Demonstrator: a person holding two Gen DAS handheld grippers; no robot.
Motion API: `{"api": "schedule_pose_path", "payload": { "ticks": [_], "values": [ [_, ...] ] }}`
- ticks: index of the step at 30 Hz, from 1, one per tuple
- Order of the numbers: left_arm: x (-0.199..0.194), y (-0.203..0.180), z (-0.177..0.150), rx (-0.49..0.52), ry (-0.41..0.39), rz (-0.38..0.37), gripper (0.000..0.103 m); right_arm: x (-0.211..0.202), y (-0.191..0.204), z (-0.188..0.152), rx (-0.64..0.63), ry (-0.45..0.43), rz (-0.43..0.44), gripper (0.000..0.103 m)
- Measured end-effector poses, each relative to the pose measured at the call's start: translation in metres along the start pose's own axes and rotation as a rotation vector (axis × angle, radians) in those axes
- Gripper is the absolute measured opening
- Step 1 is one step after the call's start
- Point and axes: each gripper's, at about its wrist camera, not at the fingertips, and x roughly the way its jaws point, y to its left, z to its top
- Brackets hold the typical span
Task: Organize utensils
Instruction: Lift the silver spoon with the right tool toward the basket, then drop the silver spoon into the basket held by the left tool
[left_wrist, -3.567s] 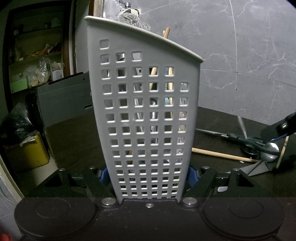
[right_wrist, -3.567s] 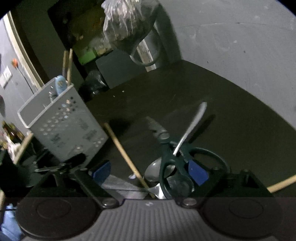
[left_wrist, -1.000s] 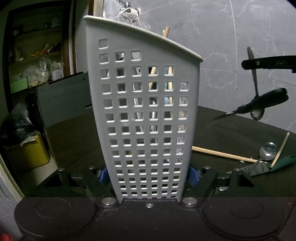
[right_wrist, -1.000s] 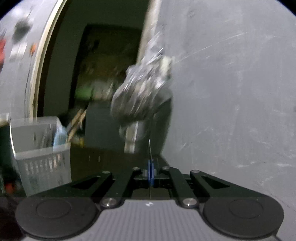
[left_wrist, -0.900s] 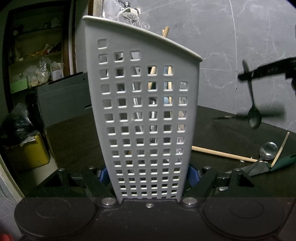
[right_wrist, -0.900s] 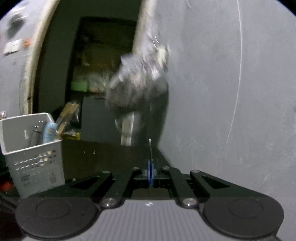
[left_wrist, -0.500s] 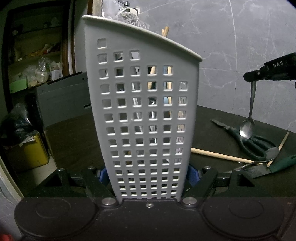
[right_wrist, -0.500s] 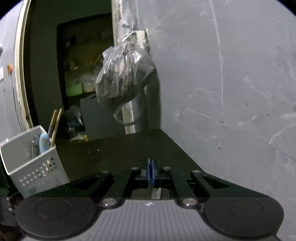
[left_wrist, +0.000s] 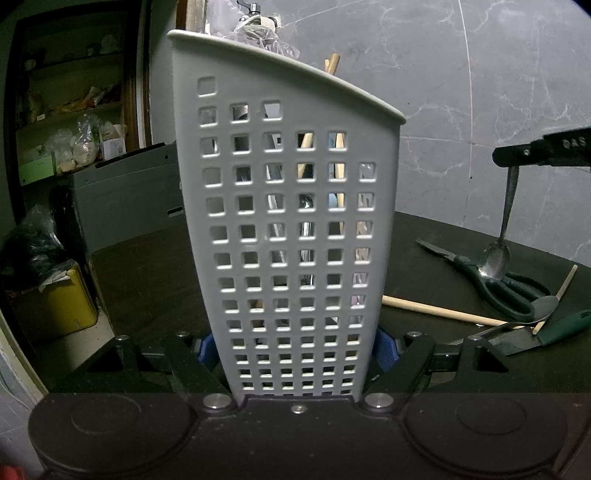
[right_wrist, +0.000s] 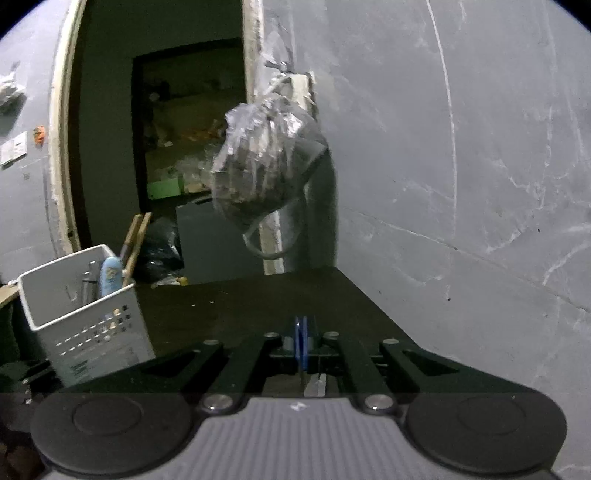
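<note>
My left gripper (left_wrist: 295, 347) is shut on the base of a white perforated utensil basket (left_wrist: 288, 229), blue pads against both its sides. Wooden sticks and metal utensils stand inside it. The basket (right_wrist: 85, 314) also shows at the left of the right wrist view. At the right, above the table, my right gripper (left_wrist: 515, 158) is shut on the handle of a metal spoon (left_wrist: 495, 258), which hangs bowl down. In its own view the right gripper (right_wrist: 301, 332) has its pads together, with a bit of spoon handle (right_wrist: 316, 386) below them.
On the dark table (left_wrist: 147, 280) to the right lie green-handled scissors (left_wrist: 491, 284), a wooden stick (left_wrist: 436, 308), a second spoon (left_wrist: 545, 308) and a green-handled knife (left_wrist: 550, 328). A plastic bag (right_wrist: 266, 170) hangs on the grey wall. An open doorway lies behind.
The right gripper lifted a spoon off the table; the scissors that rose with it now lie on the table. The spoon has swung to hang straight down. The left gripper and basket stayed still.
</note>
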Motion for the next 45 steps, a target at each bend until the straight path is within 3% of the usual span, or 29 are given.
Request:
{"api": "schedule_pose_path", "payload": {
  "ticks": [5, 15, 23, 31, 37, 45],
  "values": [
    [0.000, 0.000, 0.000, 0.000, 0.000, 0.001, 0.080, -0.010, 0.011, -0.013, -0.048, 0.004, 0.041, 0.007],
    [0.001, -0.001, 0.000, 0.002, 0.001, 0.001, 0.080, -0.009, 0.019, -0.014, -0.083, 0.006, 0.003, 0.002],
    [0.000, -0.001, 0.000, 0.004, 0.002, 0.003, 0.080, -0.029, 0.057, 0.043, -0.176, -0.160, 0.124, 0.002],
    [0.001, -0.002, 0.000, 0.003, 0.001, 0.007, 0.080, -0.034, 0.115, 0.088, -0.238, -0.300, 0.346, 0.002],
    [0.000, -0.002, 0.000, 0.001, 0.000, 0.004, 0.080, -0.012, 0.150, 0.089, -0.271, -0.257, 0.420, 0.002],
    [0.000, -0.002, 0.000, 0.001, -0.001, 0.003, 0.079, 0.010, 0.155, 0.071, -0.260, -0.160, 0.431, 0.002]
  ]
}}
